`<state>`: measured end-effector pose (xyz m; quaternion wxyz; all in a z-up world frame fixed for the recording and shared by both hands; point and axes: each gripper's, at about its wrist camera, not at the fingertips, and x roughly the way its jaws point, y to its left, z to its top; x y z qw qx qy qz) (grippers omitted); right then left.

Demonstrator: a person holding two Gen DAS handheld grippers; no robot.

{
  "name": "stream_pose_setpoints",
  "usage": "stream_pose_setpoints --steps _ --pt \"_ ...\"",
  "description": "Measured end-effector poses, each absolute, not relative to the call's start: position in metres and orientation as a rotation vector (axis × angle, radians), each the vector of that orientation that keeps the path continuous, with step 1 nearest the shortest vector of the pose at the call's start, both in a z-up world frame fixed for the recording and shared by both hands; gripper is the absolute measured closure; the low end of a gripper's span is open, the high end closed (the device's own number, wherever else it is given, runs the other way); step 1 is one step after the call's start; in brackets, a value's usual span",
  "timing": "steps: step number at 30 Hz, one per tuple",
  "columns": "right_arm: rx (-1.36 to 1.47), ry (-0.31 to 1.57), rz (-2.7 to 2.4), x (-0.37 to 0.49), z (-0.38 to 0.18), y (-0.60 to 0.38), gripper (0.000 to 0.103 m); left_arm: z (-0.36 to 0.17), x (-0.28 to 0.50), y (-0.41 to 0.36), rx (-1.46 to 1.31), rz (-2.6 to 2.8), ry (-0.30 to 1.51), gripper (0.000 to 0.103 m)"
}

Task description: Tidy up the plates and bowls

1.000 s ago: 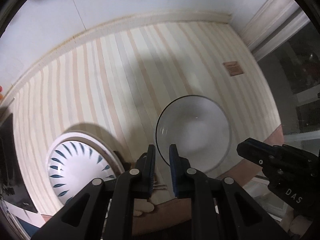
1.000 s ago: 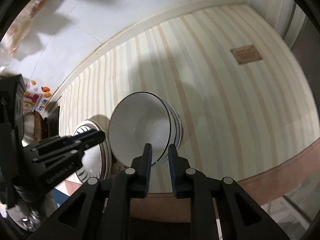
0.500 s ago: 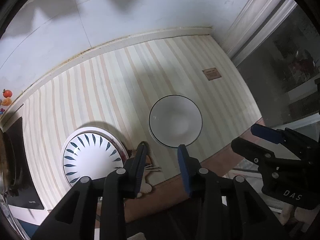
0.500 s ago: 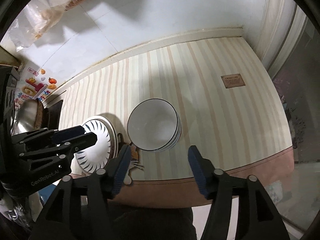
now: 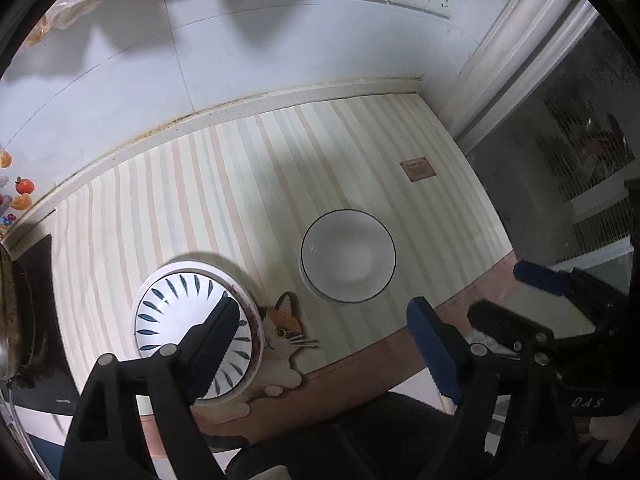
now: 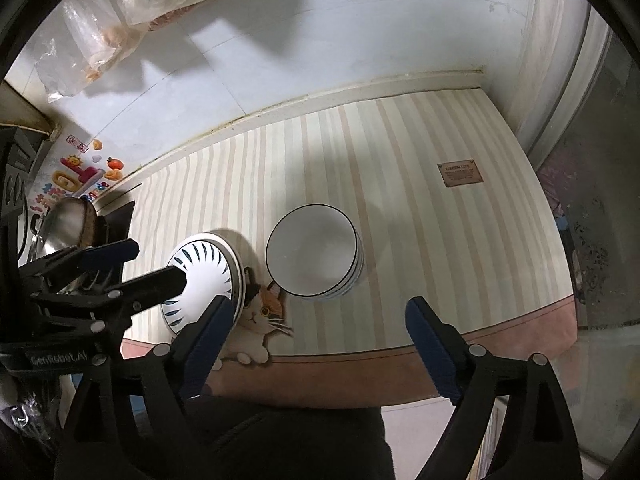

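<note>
The left gripper and right gripper are both opening wide – nothing between their jaws. The stack of bowls sits near the mat's front edge, plates just beside it at nine o'clock – bare mat from twelve to three.

White bowl with a thin dark rim; white plate with blue leaf strokes; cream-and-beige striped mat with an orange-white cat.
</note>
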<state>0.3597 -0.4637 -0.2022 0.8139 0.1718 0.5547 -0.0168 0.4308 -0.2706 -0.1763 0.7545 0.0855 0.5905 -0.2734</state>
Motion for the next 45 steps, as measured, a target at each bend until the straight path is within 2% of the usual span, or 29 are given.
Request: stream_pose_setpoints --steps 5,10,18,25,29,31,33,35,36,37,38,45 --pt "0.395 1.197 -0.011 0.368 -0.219 -0.470 0.008 -0.195 0.451 -0.272 0.104 -0.613 1.339 0.010" --pt "0.518 1.227 0.055 0.385 -0.261 -0.487 0.007 -0.243 0.487 -0.280 0.010 -0.608 1.438 0.010" --pt "0.825 1.310 0.163 0.421 -0.371 -0.518 0.006 -0.335 0.525 -0.302 -0.093 -0.585 1.638 0.010" --pt "0.999 1.371 0.230 0.440 -0.445 -0.524 0.006 -0.379 0.535 -0.314 -0.107 -0.577 1.750 0.011" --pt "1.015 1.370 0.242 0.447 -0.459 -0.522 0.006 -0.391 0.538 -0.314 -0.122 -0.577 1.771 0.011" --pt "1.016 1.369 0.239 0.449 -0.461 -0.523 0.006 -0.391 0.536 -0.316 -0.116 -0.599 1.755 0.017" --pt "1.017 1.383 0.230 0.453 -0.464 -0.521 0.007 -0.394 0.534 -0.316 -0.091 -0.605 1.745 0.039" --pt "1.033 1.405 0.226 0.455 -0.473 -0.522 0.012 -0.400 0.531 -0.318 -0.104 -0.636 1.758 0.049" --pt "1.034 1.392 0.229 0.455 -0.473 -0.522 0.017 -0.400 0.530 -0.318 -0.113 -0.644 1.754 0.050" --pt "1.013 1.390 0.230 0.457 -0.472 -0.521 0.030 -0.399 0.530 -0.319 -0.105 -0.646 1.745 0.050" --pt "1.000 1.392 0.237 0.458 -0.473 -0.520 0.038 -0.397 0.529 -0.320 -0.092 -0.650 1.732 0.050" --pt "0.947 1.367 0.238 0.456 -0.471 -0.515 0.041 -0.396 0.524 -0.316 -0.090 -0.647 1.692 0.051"
